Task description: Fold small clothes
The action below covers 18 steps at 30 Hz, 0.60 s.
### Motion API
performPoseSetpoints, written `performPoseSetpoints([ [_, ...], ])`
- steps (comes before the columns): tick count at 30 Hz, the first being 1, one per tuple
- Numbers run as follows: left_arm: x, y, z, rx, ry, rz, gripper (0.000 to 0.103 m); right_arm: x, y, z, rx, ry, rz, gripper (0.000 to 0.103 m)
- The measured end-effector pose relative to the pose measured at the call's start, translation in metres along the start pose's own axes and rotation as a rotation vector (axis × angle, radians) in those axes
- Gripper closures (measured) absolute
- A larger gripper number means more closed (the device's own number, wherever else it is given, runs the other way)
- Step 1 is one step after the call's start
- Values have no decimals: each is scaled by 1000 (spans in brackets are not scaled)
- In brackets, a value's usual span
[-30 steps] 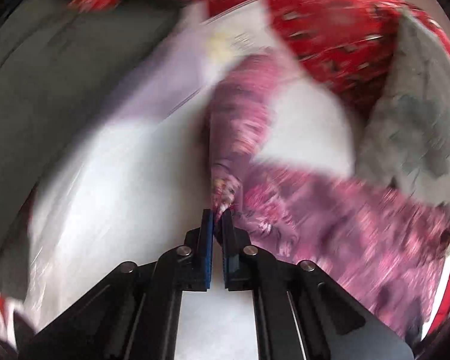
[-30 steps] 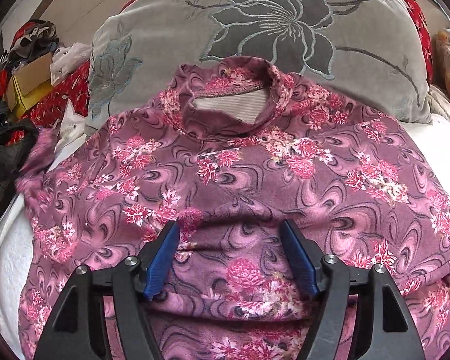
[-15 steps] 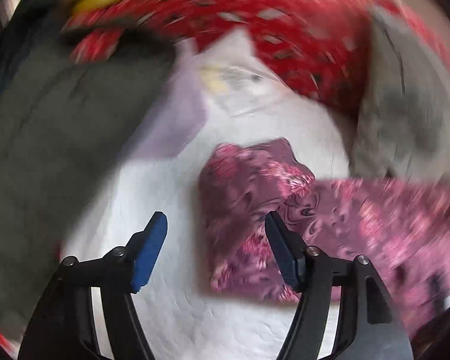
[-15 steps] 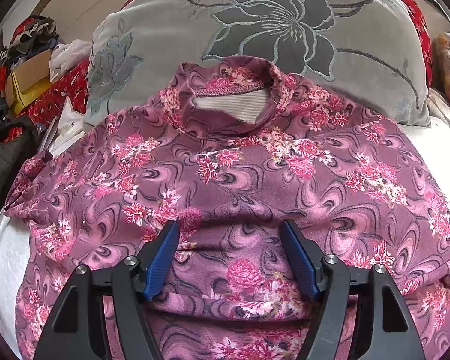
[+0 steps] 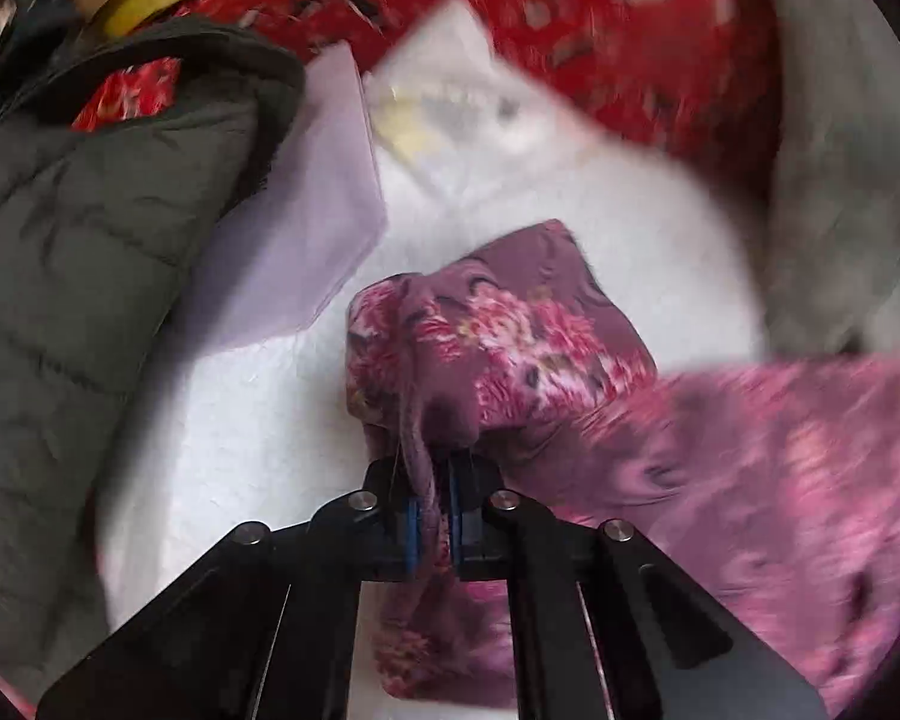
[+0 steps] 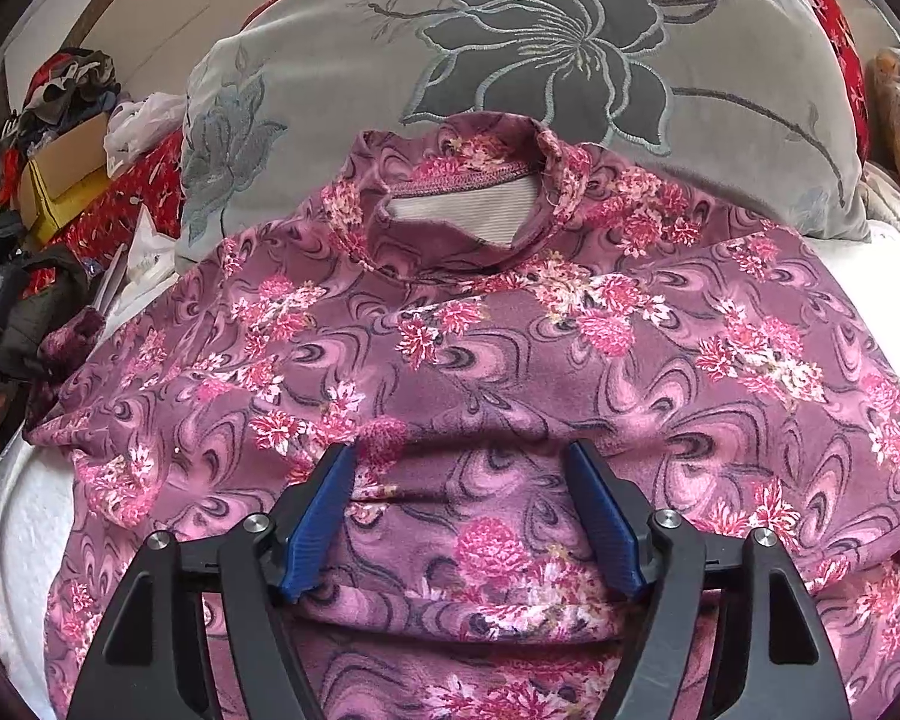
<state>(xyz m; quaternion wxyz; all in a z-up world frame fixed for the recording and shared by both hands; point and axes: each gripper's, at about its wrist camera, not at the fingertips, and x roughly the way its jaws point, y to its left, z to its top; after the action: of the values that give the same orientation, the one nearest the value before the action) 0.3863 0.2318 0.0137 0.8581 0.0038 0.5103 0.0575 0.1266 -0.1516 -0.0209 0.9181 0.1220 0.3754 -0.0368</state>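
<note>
Pinching the sleeve (image 5: 486, 336) tight, the left gripper (image 5: 429, 516) has just snapped closed so it can fold it over. The right gripper (image 6: 462, 516), spread wide, presses the flowery top (image 6: 510, 360) flat on the bed (image 5: 258, 420), pillow (image 6: 570, 60) at twelve o'clock.

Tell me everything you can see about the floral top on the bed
The top is mauve knit with pink flowers and dark swirls, its high collar showing a ribbed lining. It lies spread front-up on white bedding, collar resting against a grey pillow. The left hand-held gripper has just closed on its sleeve; the right hand-held gripper presses open on the wrinkled body.
</note>
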Motion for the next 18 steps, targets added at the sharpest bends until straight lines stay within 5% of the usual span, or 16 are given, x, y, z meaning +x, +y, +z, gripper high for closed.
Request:
performPoseSetpoints([
  [6,-64,7,2,-121,-51,-264,98,-2,-3,1,14,6,35,17],
  [13,-110,-60,-17,-45,-61,-399,98,-3,6,13,-41,91,5,14],
  [18,-144,-124,-36,54,-73,-465,98,-25,-27,18,50,87,-57,14],
])
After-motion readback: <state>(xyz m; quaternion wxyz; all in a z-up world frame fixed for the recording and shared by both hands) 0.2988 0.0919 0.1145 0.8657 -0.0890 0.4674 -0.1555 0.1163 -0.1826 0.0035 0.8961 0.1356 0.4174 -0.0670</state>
